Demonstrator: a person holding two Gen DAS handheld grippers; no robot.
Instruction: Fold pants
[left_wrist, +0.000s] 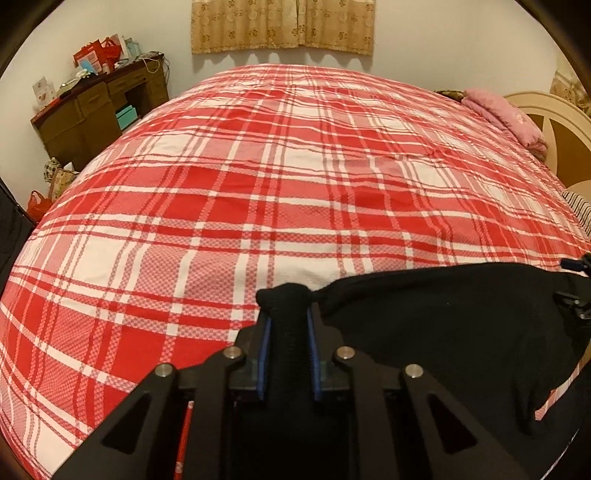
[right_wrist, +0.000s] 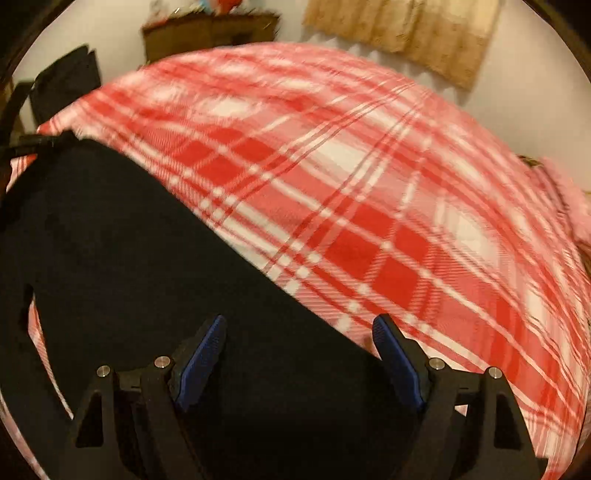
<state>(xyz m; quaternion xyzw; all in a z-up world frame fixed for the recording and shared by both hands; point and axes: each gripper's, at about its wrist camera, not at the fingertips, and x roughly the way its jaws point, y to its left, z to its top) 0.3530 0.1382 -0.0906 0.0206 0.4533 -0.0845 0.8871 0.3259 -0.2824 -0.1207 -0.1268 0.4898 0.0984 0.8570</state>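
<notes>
Black pants (left_wrist: 443, 332) lie on the near part of the red-and-white plaid bed sheet (left_wrist: 258, 192). My left gripper (left_wrist: 288, 314) is shut on a bunched corner of the pants, and the cloth sticks up between its blue pads (left_wrist: 264, 354). In the blurred right wrist view, my right gripper (right_wrist: 299, 325) stands open just above the pants (right_wrist: 147, 258). The cloth's edge runs under the gap, and its blue pads (right_wrist: 201, 362) do not press on the cloth.
The plaid sheet (right_wrist: 369, 221) covers the whole bed. A brown desk (left_wrist: 99, 107) piled with clutter stands at the back left, with bags (left_wrist: 40, 203) on the floor beside it. A folded pink blanket (left_wrist: 506, 118) and a cream headboard (left_wrist: 554, 122) are at the right. A beige curtain (left_wrist: 280, 26) hangs behind.
</notes>
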